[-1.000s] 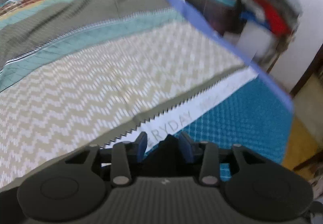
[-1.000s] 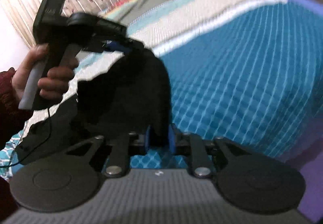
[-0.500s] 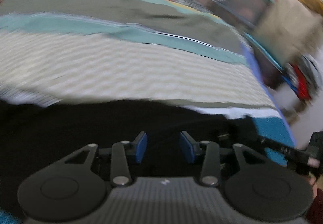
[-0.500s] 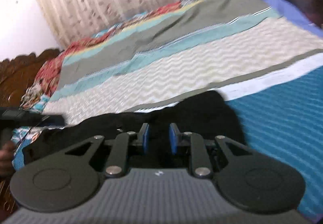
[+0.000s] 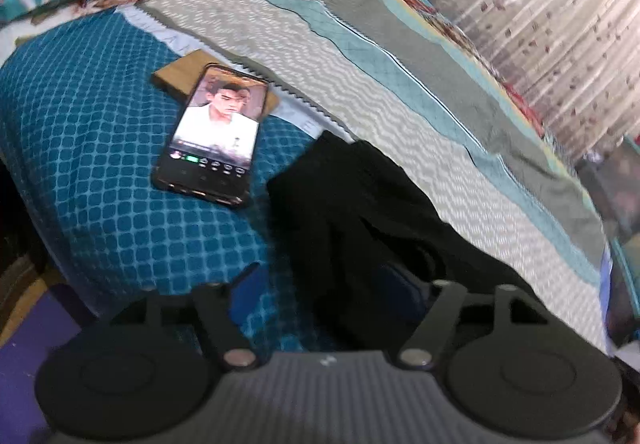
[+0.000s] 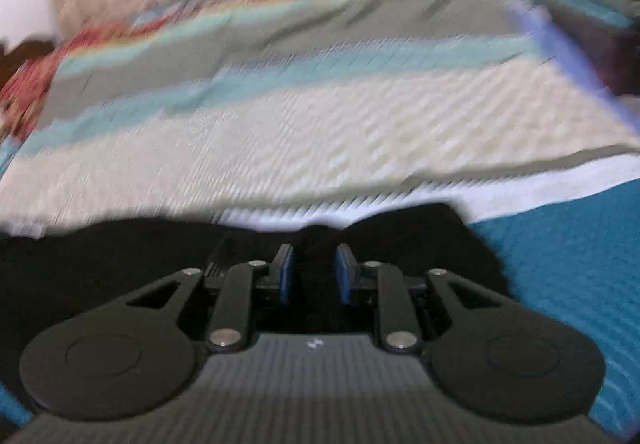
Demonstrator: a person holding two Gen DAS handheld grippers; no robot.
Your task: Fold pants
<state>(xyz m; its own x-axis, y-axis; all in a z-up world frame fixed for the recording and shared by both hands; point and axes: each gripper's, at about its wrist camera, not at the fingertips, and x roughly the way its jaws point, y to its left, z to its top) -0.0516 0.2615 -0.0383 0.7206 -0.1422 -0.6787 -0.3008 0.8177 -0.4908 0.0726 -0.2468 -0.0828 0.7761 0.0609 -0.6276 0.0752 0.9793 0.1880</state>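
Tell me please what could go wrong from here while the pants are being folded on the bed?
1. The phone lies on the bedspread close to the black pants; a sweep of fabric or the open left claw, whose jaws have just been opening, might knock it.
2. The right claw has black fabric bunched between its pads, and its jaws have just been opening; the fold could slip loose.

- The pants (image 5: 360, 211) are matt black cloth, soft and creased.
- The bedspread (image 5: 112, 171) is woven cloth, teal with a raised lattice texture, beside zigzag-weave beige bands.
- The phone (image 5: 208, 139) has a glossy glass screen.
- The board (image 5: 180, 77) beneath it looks like matt wood.
- The left gripper (image 5: 320, 296) is matt black plastic, with shiny metal pivot pins.
- The curtain (image 5: 540, 15) is thin printed cloth.
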